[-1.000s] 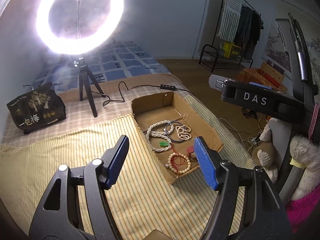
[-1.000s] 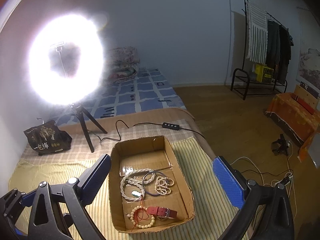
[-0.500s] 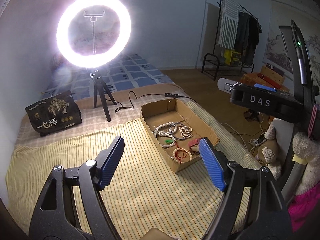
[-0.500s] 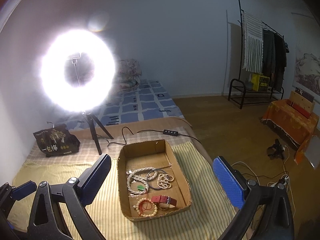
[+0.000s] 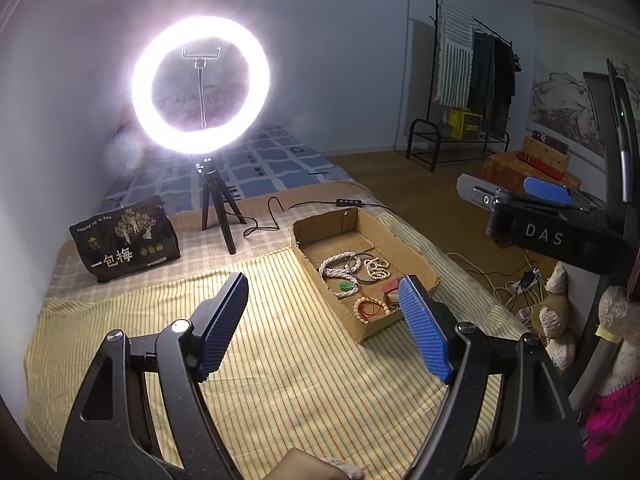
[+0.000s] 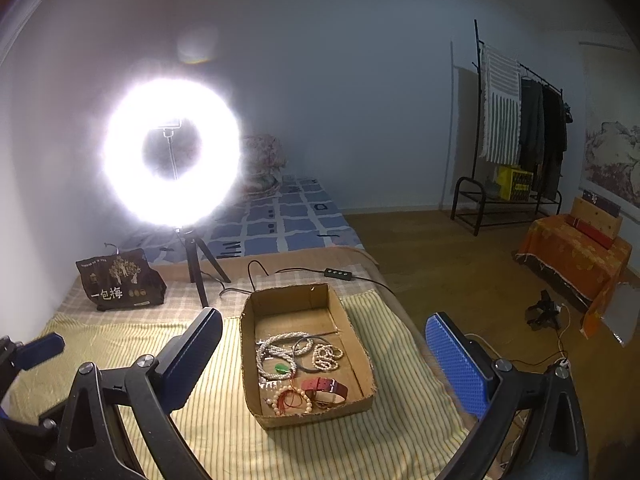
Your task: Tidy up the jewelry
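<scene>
An open cardboard box point(image 6: 352, 332) point(image 5: 416, 260) lies on the yellow striped bed cover. Inside lie a long white bead necklace point(image 6: 276, 350) with a green pendant point(image 6: 282, 369), a dark cord loop point(image 6: 308, 354), a small pearl bracelet point(image 6: 327, 356), a red watch strap point(image 6: 324, 385) and a beige bead bracelet with red thread point(image 6: 289, 399). My left gripper point(image 5: 324, 320) is open and empty, held above the cover, left of and short of the box. My right gripper point(image 6: 324, 344) is open and empty, held high over the box.
A lit ring light on a tripod point(image 6: 172, 152) stands behind the box, its cable and switch point(image 6: 340, 274) trailing right. A dark snack bag point(image 6: 120, 280) sits at the back left. The bed edge drops to a wooden floor point(image 6: 460, 272) at right. Stuffed toys point(image 5: 560, 320) sit beside the bed.
Both grippers have drawn back and up from the box, so it looks smaller and farther away. Both stay open and empty. The jewelry has not moved.
</scene>
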A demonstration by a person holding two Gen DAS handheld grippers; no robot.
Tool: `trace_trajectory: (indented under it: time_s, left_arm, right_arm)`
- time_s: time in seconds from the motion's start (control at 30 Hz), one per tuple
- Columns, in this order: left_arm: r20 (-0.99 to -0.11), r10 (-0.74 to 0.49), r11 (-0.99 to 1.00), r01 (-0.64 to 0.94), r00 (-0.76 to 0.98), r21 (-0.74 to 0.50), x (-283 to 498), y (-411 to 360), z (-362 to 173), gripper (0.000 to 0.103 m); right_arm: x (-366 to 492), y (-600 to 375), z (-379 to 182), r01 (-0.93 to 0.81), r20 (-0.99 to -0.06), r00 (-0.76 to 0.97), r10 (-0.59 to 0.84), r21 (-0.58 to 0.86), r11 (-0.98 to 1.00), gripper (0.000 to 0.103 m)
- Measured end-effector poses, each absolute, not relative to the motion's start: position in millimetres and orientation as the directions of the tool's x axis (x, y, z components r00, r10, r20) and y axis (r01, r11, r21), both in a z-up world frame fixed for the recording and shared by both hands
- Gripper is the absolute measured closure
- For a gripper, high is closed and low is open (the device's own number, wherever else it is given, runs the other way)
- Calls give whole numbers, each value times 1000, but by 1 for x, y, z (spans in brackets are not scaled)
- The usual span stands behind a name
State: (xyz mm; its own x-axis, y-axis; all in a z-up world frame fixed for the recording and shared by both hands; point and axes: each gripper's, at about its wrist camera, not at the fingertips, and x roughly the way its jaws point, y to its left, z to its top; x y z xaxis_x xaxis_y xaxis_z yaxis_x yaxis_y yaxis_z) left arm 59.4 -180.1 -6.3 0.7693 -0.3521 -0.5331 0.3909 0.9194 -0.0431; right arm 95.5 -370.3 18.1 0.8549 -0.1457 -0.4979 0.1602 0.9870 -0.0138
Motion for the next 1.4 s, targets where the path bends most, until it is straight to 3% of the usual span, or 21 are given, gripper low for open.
trace_trajectory:
  time_s: [0.1, 0.3, 0.63, 1.4]
  left_arm:
    - [-522, -357, 916, 401, 774, -32, 53, -180, -4, 9]
    - [-495, -351, 913, 407, 794, 5, 43, -181, 0, 1]
    - [-540, -306, 921, 387, 784, 40, 44, -187, -10, 0]
    - [-525, -314, 919, 392, 791, 41, 40, -190, -5, 0]
  right_arm:
    - [91, -373, 19, 164, -492, 859, -144, -3, 986, 0]
    - [83, -374, 18, 165, -472, 871, -137, 17, 986, 0]
    - [84, -376, 9, 182, -483, 861, -158, 5, 983, 0]
    - [81, -377, 8, 189, -482, 860, -166, 0, 982, 0]
